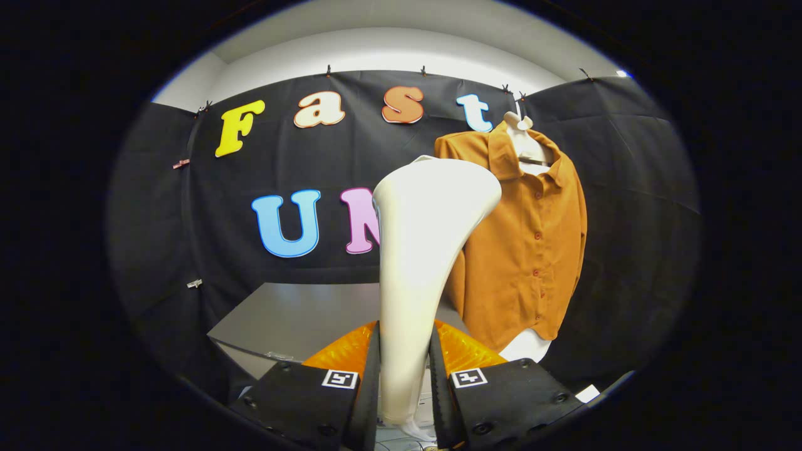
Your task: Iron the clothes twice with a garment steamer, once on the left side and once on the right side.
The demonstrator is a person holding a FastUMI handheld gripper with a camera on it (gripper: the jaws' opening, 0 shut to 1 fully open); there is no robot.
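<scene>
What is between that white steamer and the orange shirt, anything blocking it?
Nothing visible. The gripper is shut on the garment steamer, whose head rises beyond the fingers. The orange shirt hangs on its white form just behind, with no object between them.

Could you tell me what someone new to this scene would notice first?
The eye lands first on the smooth white trumpet-shaped garment steamer, standing upright between the gripper's two black fingers, which press on its narrow handle from both sides. Next comes the rust-orange button-front shirt, hanging on a white mannequin form beyond the fingers, just past the steamer's flared head. A grey table lies lower, ahead of the fingers.
</scene>
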